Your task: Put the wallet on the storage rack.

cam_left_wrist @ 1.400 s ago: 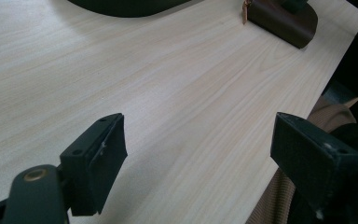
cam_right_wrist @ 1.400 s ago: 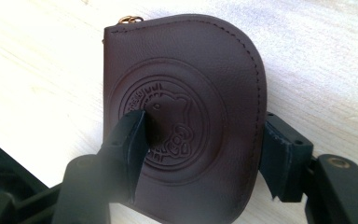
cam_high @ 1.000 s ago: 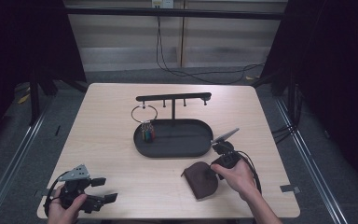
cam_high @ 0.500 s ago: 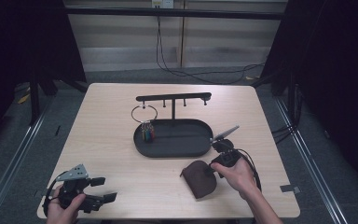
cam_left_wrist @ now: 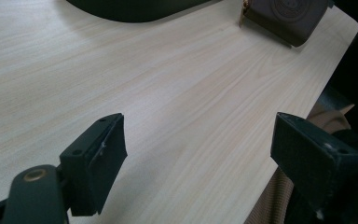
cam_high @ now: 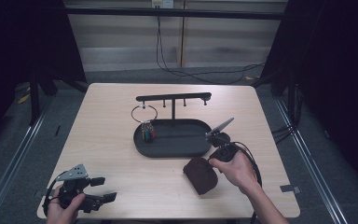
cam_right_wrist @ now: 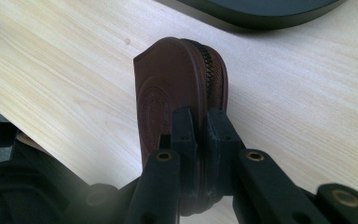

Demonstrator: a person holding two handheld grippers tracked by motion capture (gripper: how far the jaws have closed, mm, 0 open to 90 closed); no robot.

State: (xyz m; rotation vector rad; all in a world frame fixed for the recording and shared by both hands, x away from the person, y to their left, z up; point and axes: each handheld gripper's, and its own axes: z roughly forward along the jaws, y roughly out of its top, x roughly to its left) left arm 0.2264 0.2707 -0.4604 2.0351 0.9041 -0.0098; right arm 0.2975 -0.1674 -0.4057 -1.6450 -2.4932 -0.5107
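Right tool (cam_high: 213,162) clamps brown pouch (cam_high: 200,175) near black tray (cam_high: 175,149); left tool (cam_high: 103,189) wide apart at table (cam_high: 107,116) corner.

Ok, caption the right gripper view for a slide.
Right gripper shut on the edge of a brown zipped leather pouch over the wooden table.

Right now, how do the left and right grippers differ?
The left gripper has its jaws wide apart with nothing between them; the right gripper is clamped on the edge of the brown pouch. In the high view the left gripper sits at the table's near left corner, away from everything, while the right gripper is beside the black tray. Both are hand-held with black jaws.
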